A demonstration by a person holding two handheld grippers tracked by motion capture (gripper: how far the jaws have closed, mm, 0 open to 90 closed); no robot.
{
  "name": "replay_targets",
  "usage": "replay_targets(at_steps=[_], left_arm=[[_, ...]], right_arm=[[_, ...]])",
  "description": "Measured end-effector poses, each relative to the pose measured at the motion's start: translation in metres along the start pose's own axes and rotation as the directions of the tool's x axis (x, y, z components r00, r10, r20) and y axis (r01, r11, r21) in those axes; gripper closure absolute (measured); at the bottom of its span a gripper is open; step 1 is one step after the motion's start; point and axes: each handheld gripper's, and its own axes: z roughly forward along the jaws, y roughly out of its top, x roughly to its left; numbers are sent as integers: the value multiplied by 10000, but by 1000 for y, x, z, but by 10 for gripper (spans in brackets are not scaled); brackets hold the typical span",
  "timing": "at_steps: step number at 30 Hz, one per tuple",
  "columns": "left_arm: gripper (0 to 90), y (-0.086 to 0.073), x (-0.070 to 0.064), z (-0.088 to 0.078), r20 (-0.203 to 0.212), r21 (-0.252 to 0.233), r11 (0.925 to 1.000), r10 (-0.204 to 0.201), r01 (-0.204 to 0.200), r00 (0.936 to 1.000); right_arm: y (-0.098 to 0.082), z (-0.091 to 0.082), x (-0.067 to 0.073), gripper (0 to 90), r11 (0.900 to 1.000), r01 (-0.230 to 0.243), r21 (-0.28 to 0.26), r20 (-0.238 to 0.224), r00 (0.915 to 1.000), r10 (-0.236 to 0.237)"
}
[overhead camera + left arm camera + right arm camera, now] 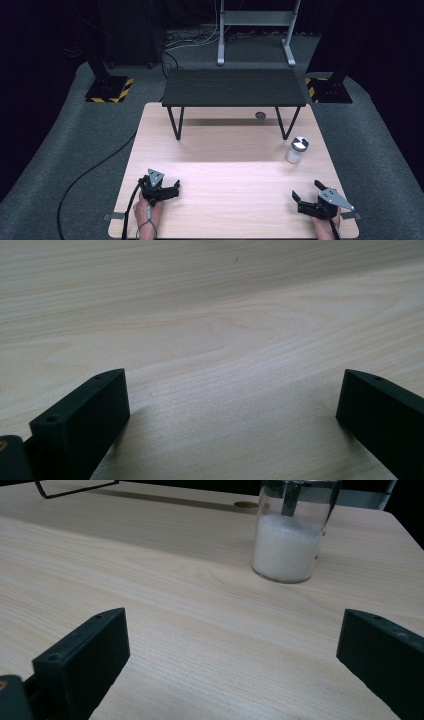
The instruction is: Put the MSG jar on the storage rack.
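Left gripper [172, 189]: jaws spread wide, nothing between them, low over the bare wooden table [225, 150] near its front left.
Right gripper [306, 191]: jaws spread wide, empty, near the front right edge.
Salt shaker [297, 150]: upright on the table's right side, ahead of the right gripper, apart from it.
Black bench [234, 88]: stands across the table's far end.

Glass shaker [296, 150] is standing upright on the tabletop [225, 175], close to its right edge and about midway along it. Clear glass body, silver metal cap on top. White granules are filling roughly the lower two thirds [286, 550]. It's sitting free, with nothing touching it.
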Motion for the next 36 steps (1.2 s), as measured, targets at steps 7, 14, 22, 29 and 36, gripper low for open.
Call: replay_targets(at_steps=[7,14,22,29,36], left_arm=[[5,0,0,0,-18,0,10000,-9,9,10000],[5,0,0,0,-19,-2,10000,-6,6,10000],[5,0,-1,0,-30,-5,10000,9,-9,10000],[5,0,-1,0,-39,-13,10000,15,-15,10000],[5,0,-1,0,-33,-5,10000,16,-16,10000]], right_arm=[[1,0,0,0,9999,119,65,-39,9999,-119],[2,1,0,0,9999,-85,85,29,10000,85],[17,11,-4,0,9993,-243,291,32,9997,242],[41,34,-9,0,9992,-317,257,211,9993,312],[58,53,-13,0,9992,-329,237,438,9985,318]])
